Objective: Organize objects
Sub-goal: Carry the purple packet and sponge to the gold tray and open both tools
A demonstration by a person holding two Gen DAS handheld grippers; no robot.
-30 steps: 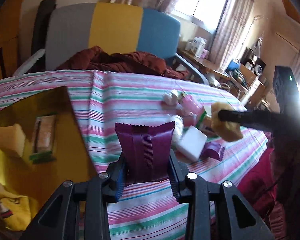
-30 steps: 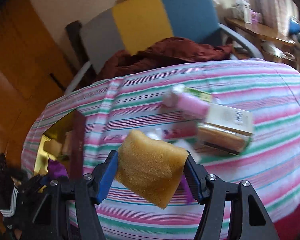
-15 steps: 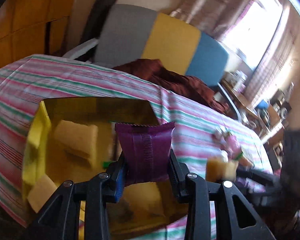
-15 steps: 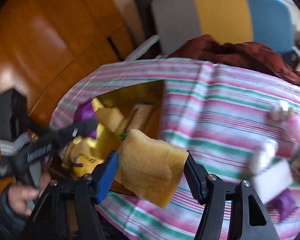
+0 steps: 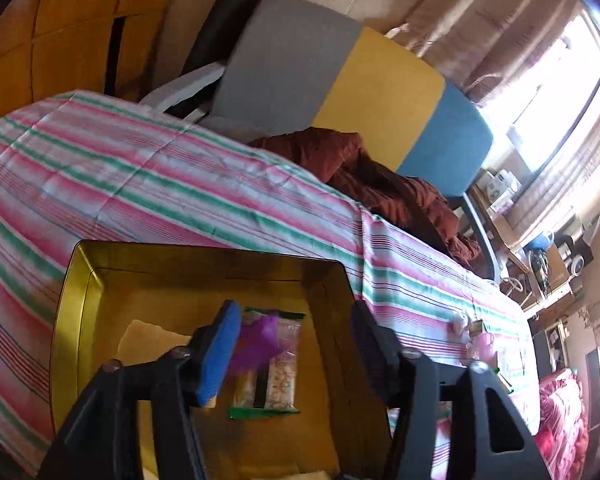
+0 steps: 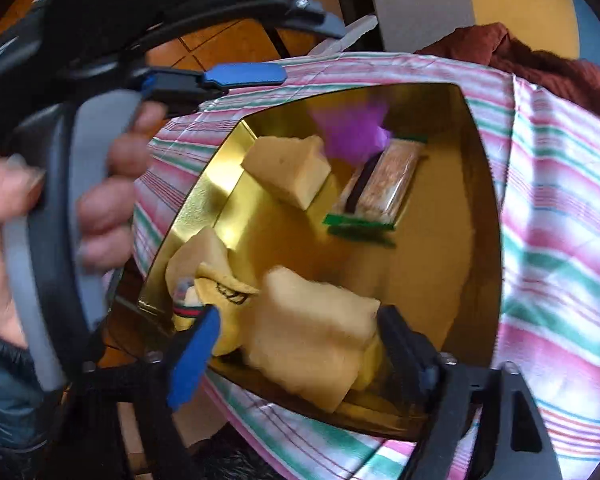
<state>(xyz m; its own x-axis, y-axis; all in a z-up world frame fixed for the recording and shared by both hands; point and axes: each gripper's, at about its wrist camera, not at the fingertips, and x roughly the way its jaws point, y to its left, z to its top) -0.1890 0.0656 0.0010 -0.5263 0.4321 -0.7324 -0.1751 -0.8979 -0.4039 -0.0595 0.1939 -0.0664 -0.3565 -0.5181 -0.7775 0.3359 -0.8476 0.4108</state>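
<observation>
A gold tin tray lies on the striped tablecloth. My left gripper hovers over it, jaws opening. A blurred purple packet is dropping free below them, onto a clear biscuit packet. In the right wrist view my right gripper is over the tray's near end, jaws opening. A yellow sponge sits between them, clear of the left pad. The purple packet blurs at the far end, beside the biscuit packet.
Another yellow sponge and a yellow cloth item lie in the tray. A hand holds the left gripper's handle at the left. A grey, yellow and blue chair with a dark red cloth stands behind the table.
Both grippers swept left from the table's middle to over the gold tray. Both jaws have spread: the purple packet has left the left gripper, and the sponge sits loose in the right one.
</observation>
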